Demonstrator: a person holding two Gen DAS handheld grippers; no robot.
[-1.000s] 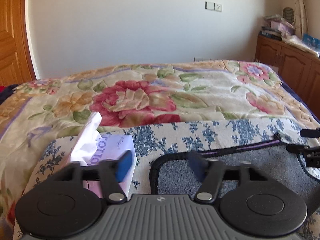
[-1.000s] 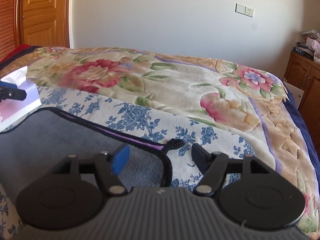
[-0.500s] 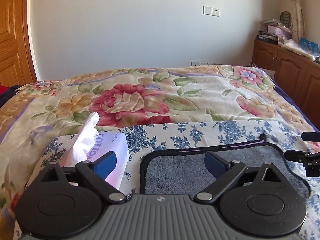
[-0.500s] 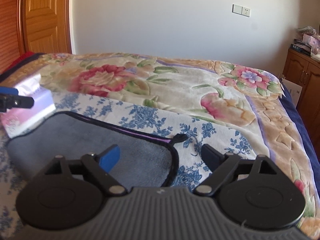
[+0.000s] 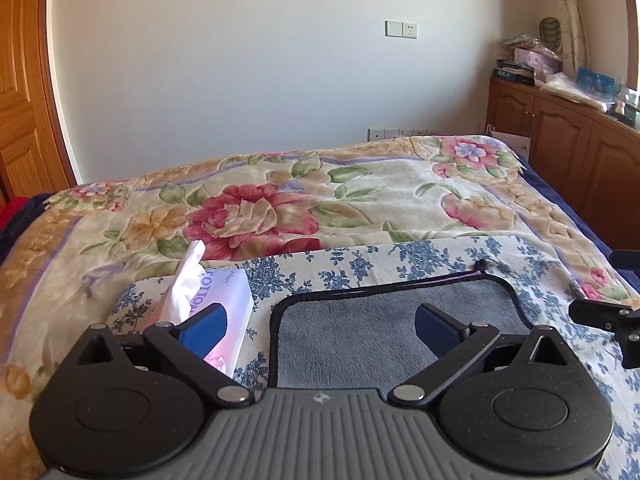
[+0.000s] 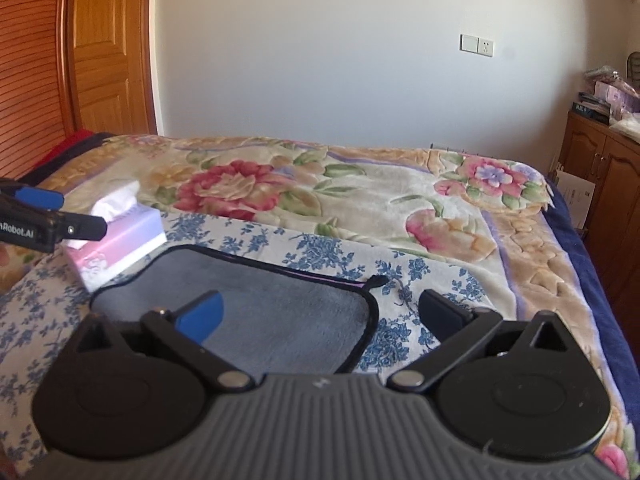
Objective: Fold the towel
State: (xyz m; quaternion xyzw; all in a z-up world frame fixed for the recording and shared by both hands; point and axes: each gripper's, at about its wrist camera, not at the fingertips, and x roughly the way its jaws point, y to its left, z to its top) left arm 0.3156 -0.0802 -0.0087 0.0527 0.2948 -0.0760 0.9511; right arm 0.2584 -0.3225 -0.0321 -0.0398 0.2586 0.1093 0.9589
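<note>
Hovering over grey towel [image 5: 372, 332], left tool [image 5: 320, 322] and right tool [image 6: 320, 312] spread wide, seemingly clear of it.

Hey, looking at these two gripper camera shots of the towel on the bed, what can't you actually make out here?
- Grey towel, near edge: hidden in both wrist views behind each gripper's own body, so whether it is already folded is unclear.
- Left gripper and right gripper: jaws wide apart, height above the towel unreadable.
- Tissue box: partly covered by the left gripper in the right wrist view; lettering too small.
- Cabinet-top clutter: too small, cut off.
</note>
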